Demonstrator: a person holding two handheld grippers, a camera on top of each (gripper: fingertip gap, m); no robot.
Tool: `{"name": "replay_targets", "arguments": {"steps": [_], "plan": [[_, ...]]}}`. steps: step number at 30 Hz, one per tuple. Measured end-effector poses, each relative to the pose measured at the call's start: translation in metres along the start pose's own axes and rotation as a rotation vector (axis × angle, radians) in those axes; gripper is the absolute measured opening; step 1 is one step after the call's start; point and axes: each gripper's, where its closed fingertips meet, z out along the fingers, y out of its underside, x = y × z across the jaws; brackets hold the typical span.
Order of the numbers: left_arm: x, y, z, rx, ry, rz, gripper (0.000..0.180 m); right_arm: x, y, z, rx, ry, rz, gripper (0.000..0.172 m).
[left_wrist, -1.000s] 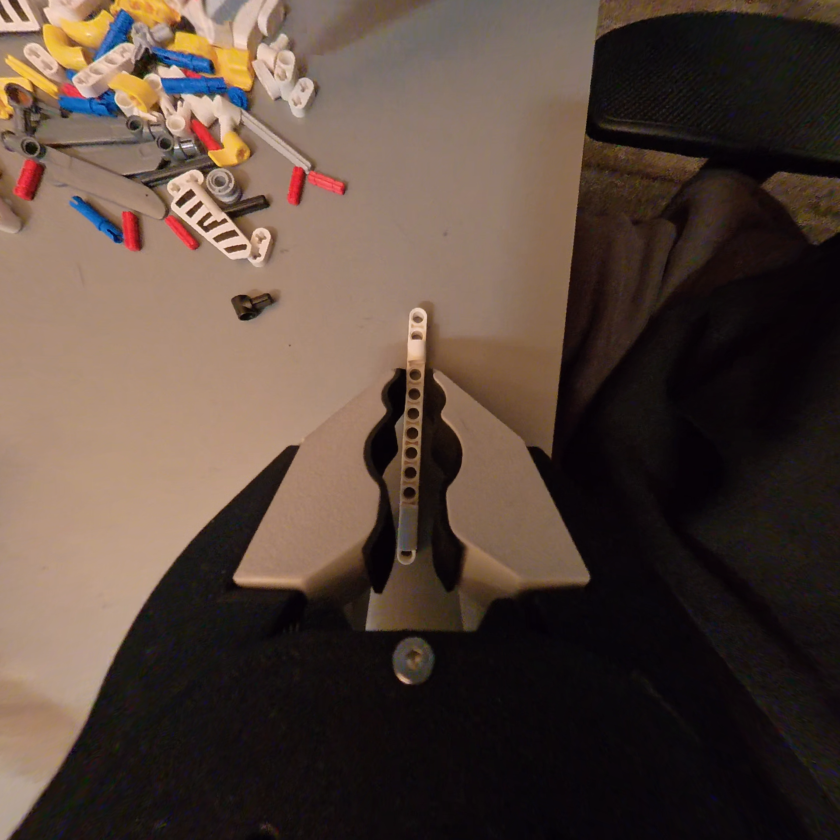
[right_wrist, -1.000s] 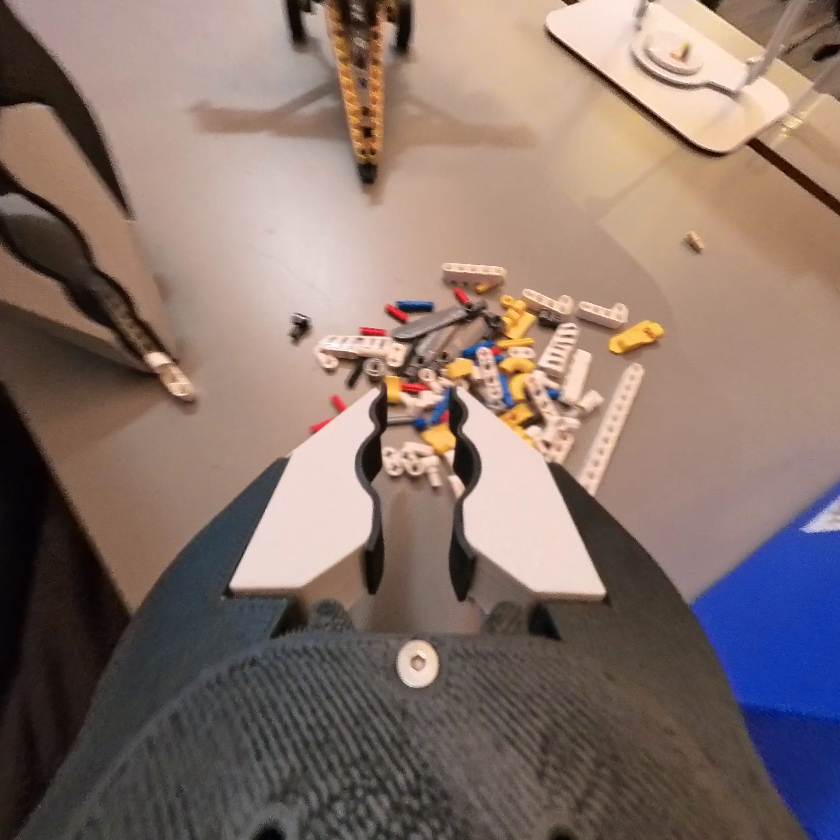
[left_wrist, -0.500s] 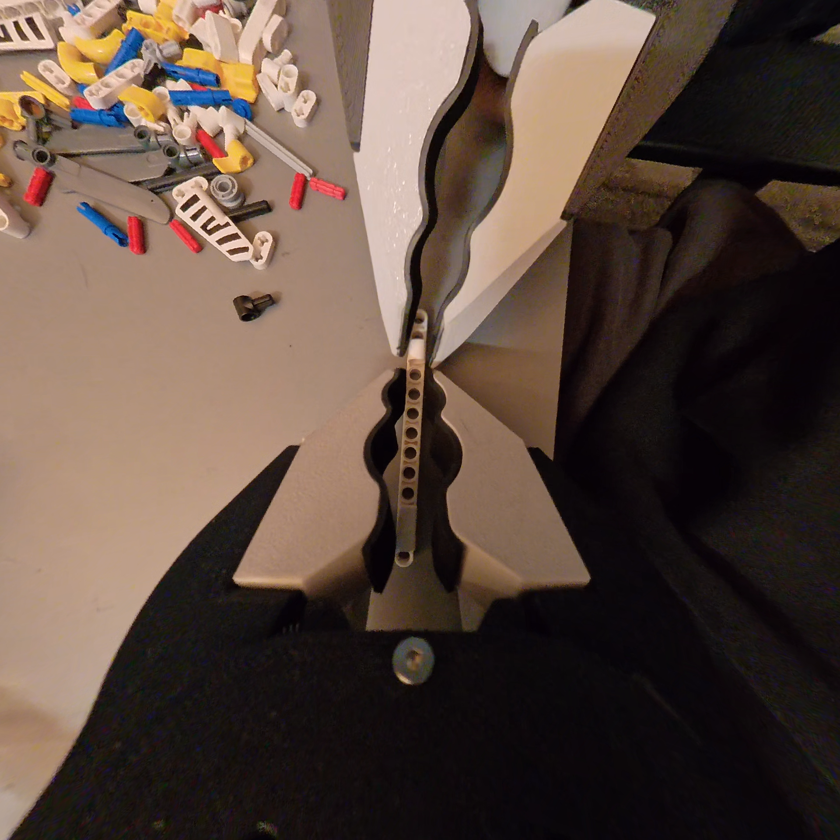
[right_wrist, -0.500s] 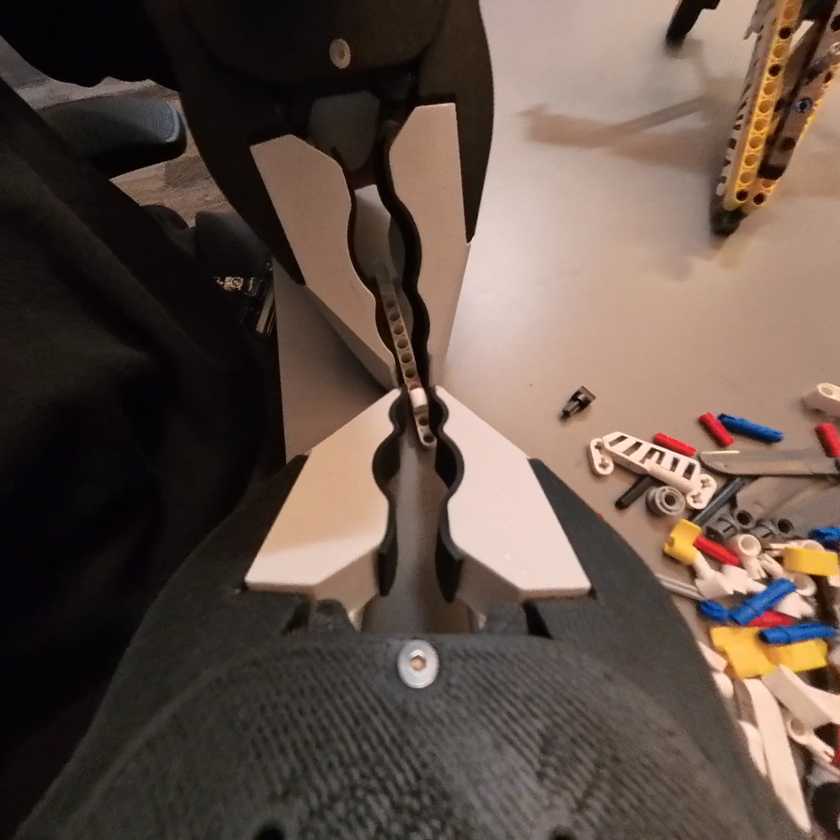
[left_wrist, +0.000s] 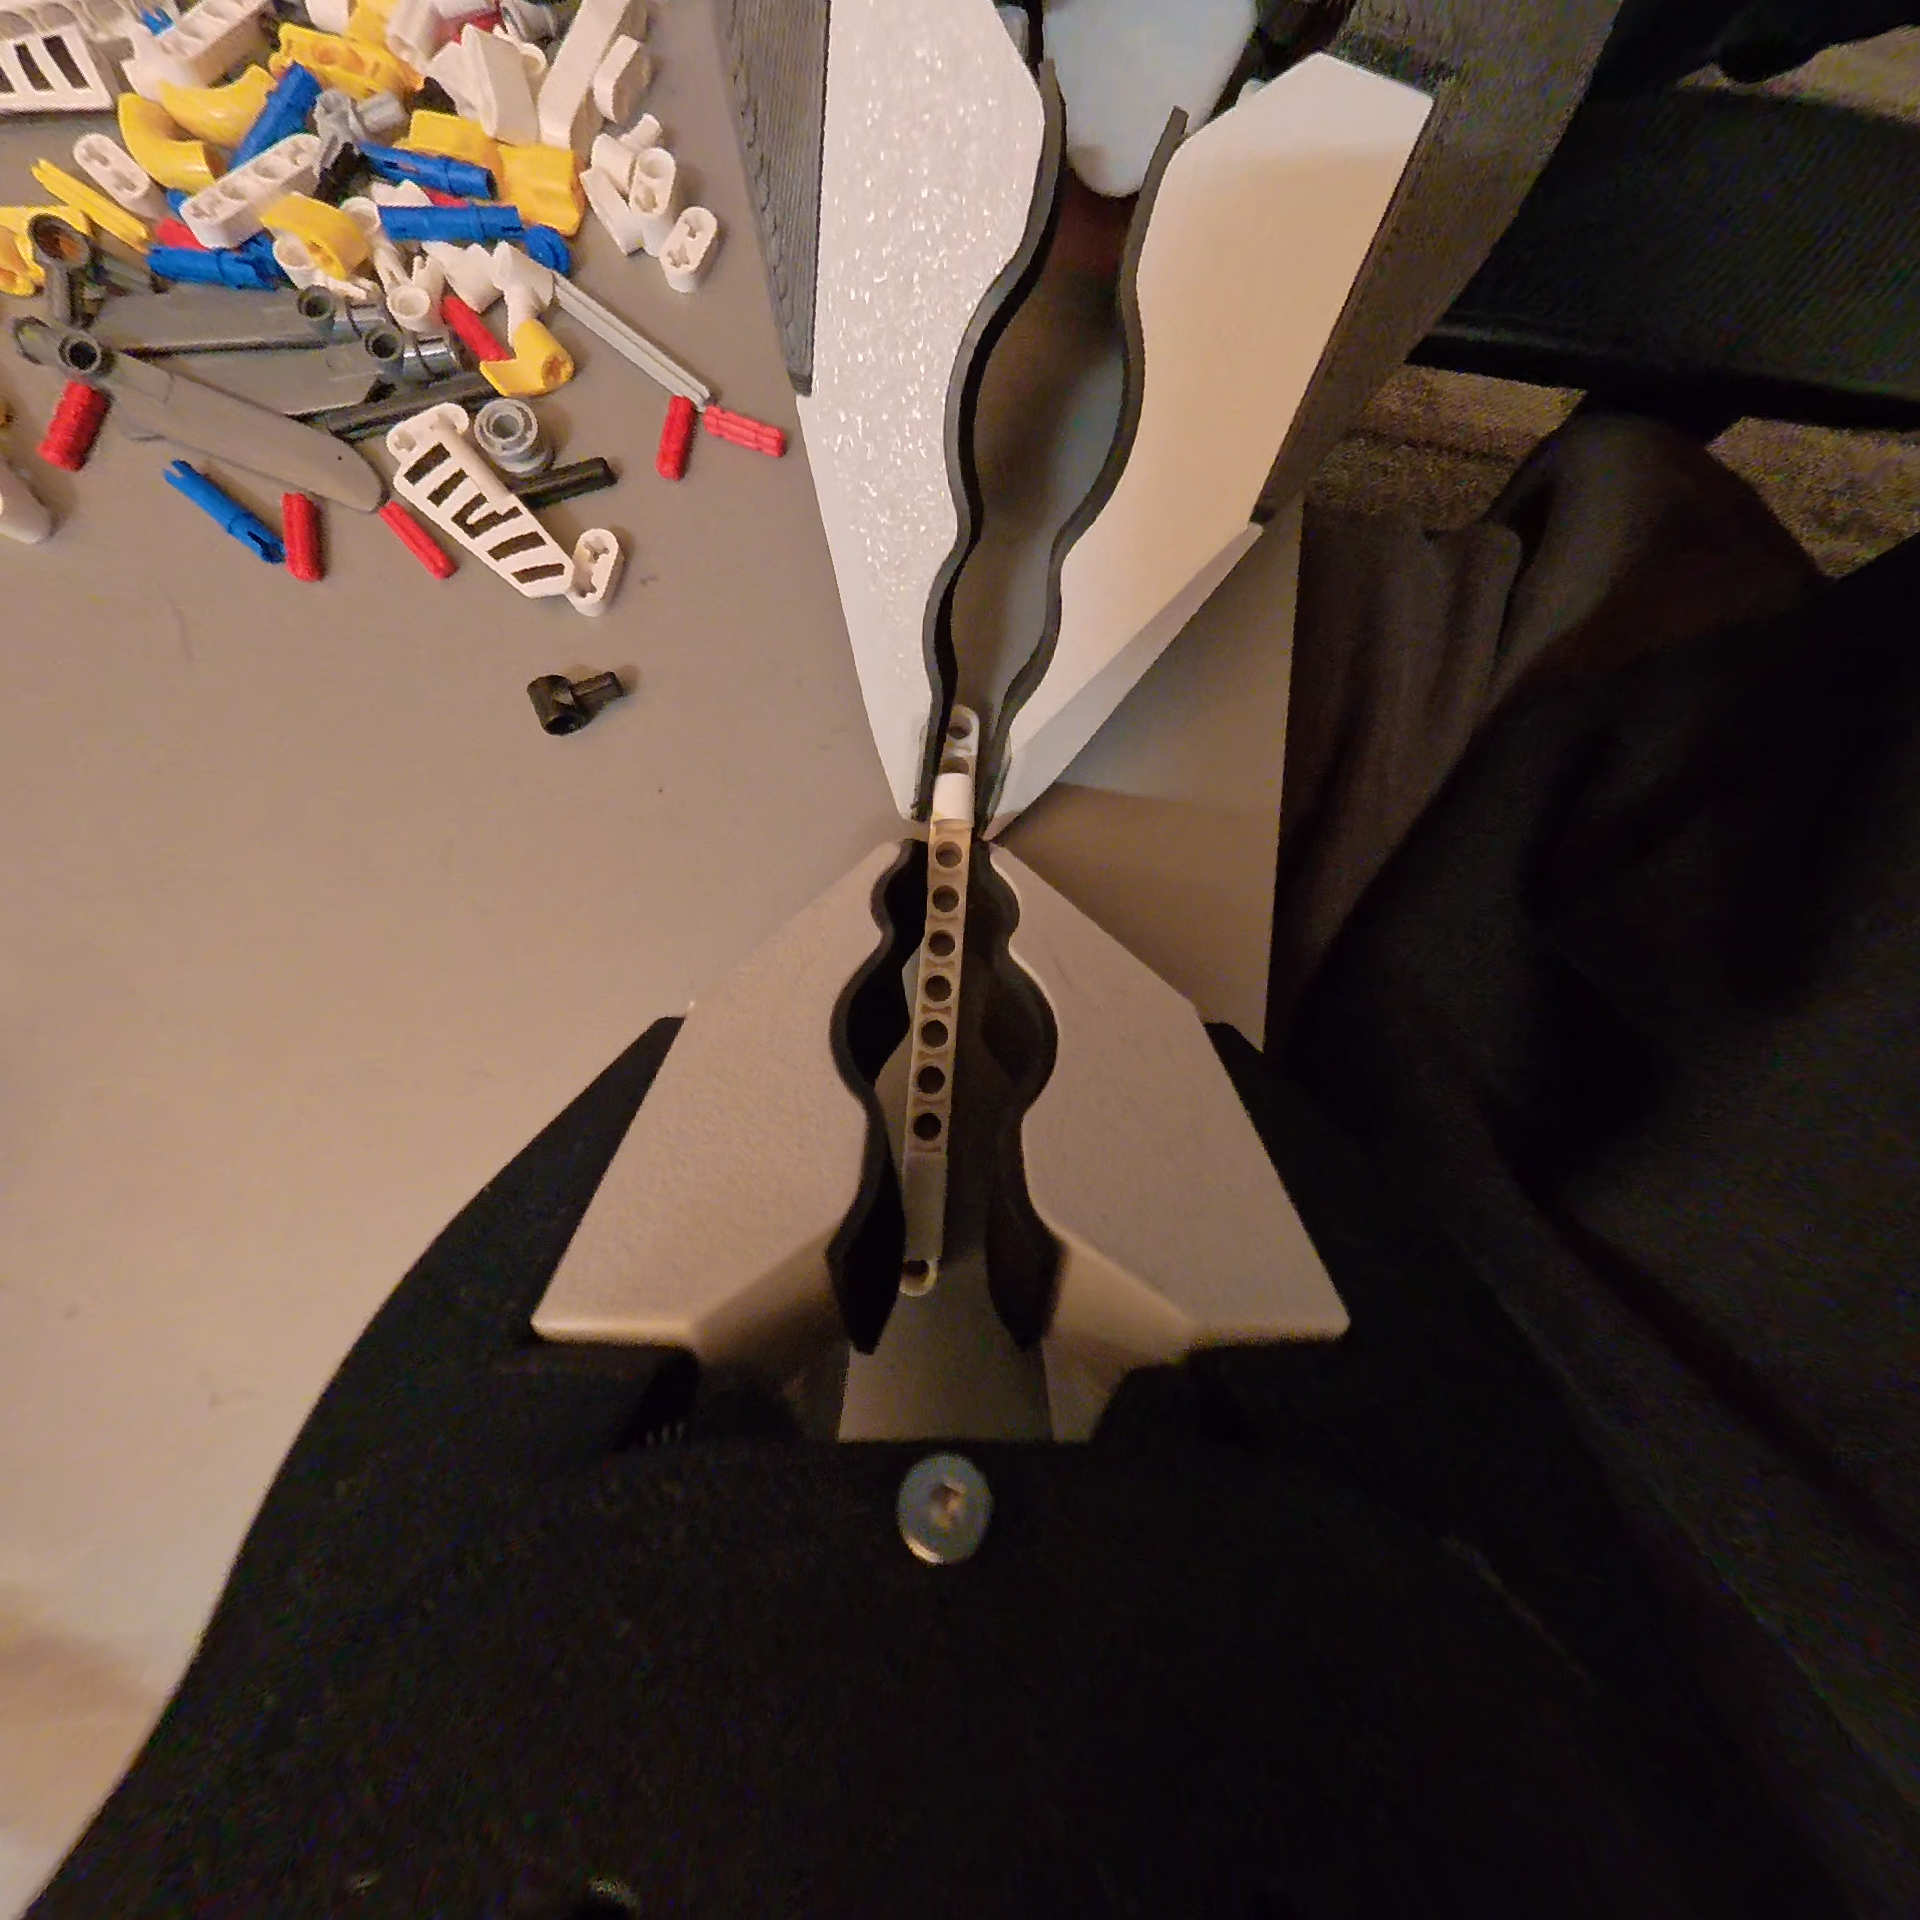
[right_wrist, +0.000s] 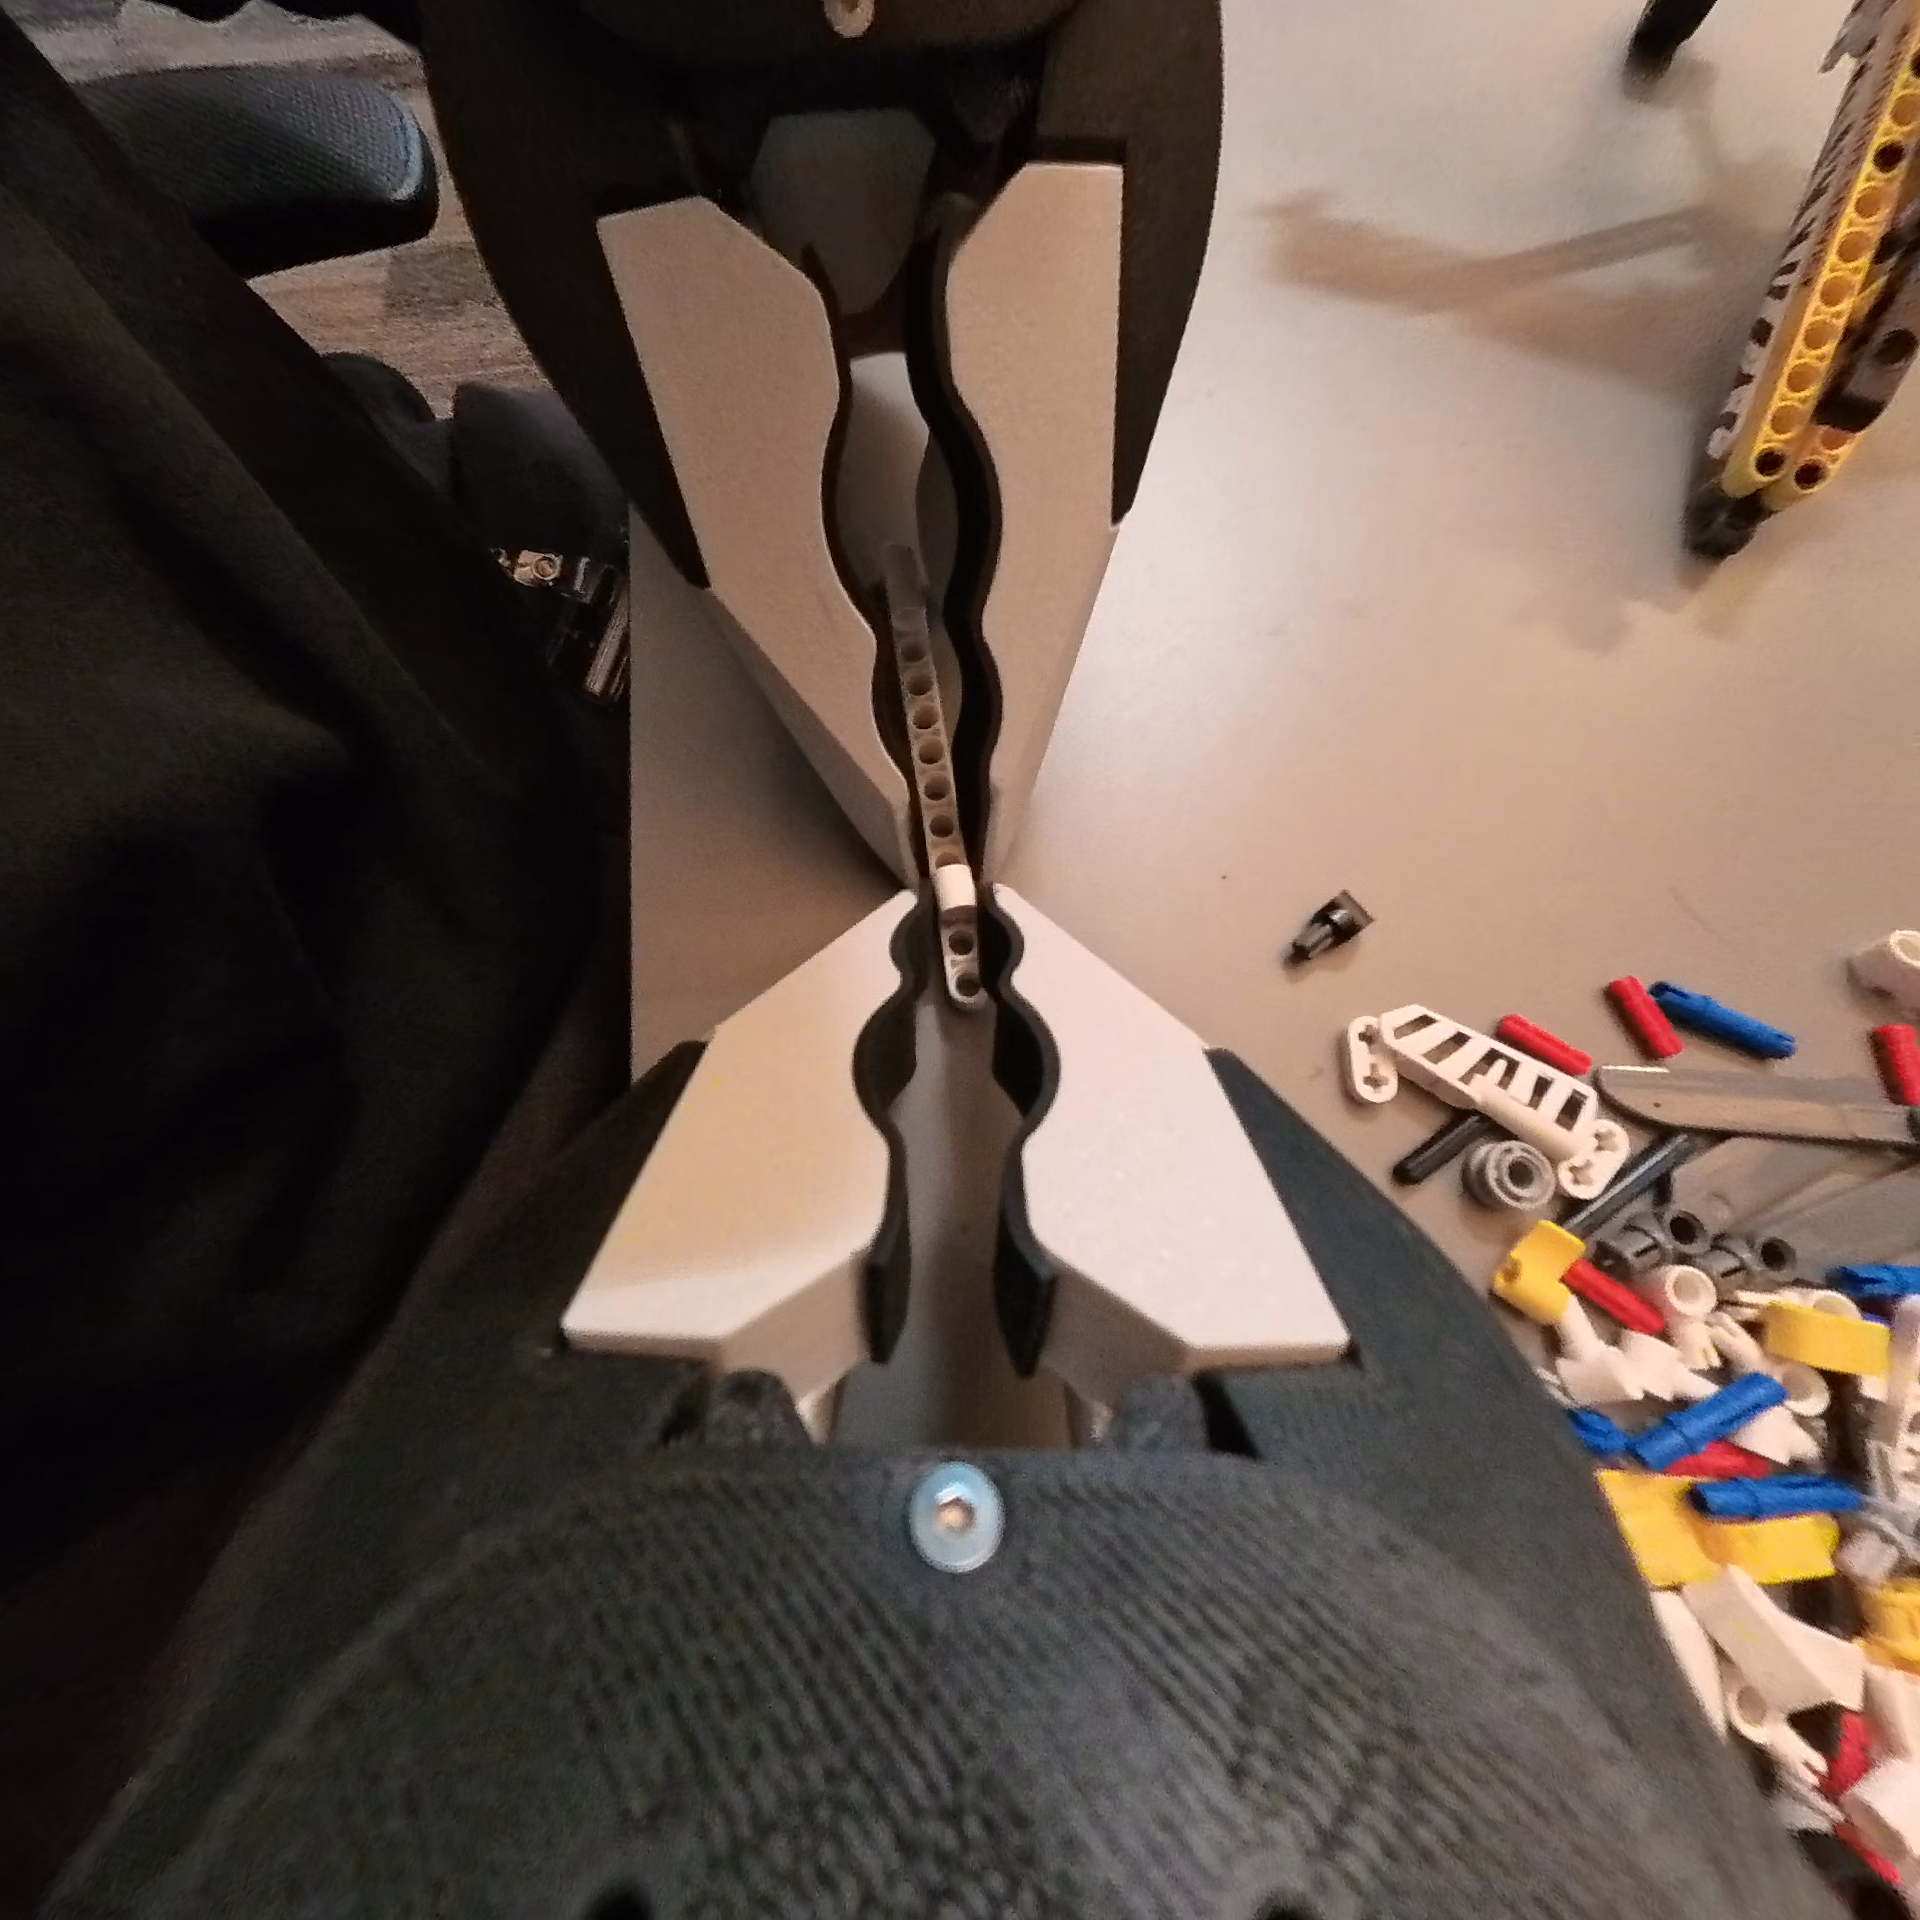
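Two grippers meet tip to tip above the table (left_wrist: 312, 935); the left gripper (left_wrist: 948, 844) is clamped along a pale perforated beam (left_wrist: 935, 1018); the right gripper (right_wrist: 961, 904) pinches its far end beside a white sleeve (right_wrist: 954, 891); loose parts (left_wrist: 343, 260) lie well apart.

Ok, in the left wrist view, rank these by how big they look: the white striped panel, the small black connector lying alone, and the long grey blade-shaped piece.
Largest to smallest as they appear:
1. Grey blade-shaped piece, clearly longest.
2. White striped panel.
3. Small black connector, smallest though nearest the camera.
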Motion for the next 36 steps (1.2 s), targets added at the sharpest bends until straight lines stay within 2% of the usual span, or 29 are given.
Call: {"name": "replay_targets", "arguments": {"steps": [8,15,24,32,33,35,36], "plan": [[-0.003,0.0,0.001,-0.072,-0.081,0.072,0.01,0.003,-0.002,-0.002,0.012,-0.018,0.052,0.004],[0.0,0.0,0.001,-0.075,-0.026,0.052,0.01,-0.001,-0.002,-0.002,0.014,-0.058,0.057,0.004],[-0.003,-0.002,0.002,-0.065,-0.017,0.036,0.01,0.004,-0.003,-0.004,0.021,0.071,-0.052,0.003],[-0.007,-0.002,0.002,-0.086,-0.032,0.051,0.01,0.009,-0.004,-0.005,0.037,-0.055,0.131,0.003],[-0.007,-0.002,0.002,-0.087,-0.027,0.047,0.01,0.009,-0.009,-0.008,0.078,-0.072,0.155,0.006],[-0.005,-0.004,0.004,-0.078,-0.024,0.056,0.01,0.02,-0.064,-0.044,0.489,-0.226,0.421,0.004],[-0.001,-0.006,0.006,-0.067,-0.01,0.057,0.01,0.032,-0.062,-0.047,0.499,-0.208,0.47,0.005]]}}
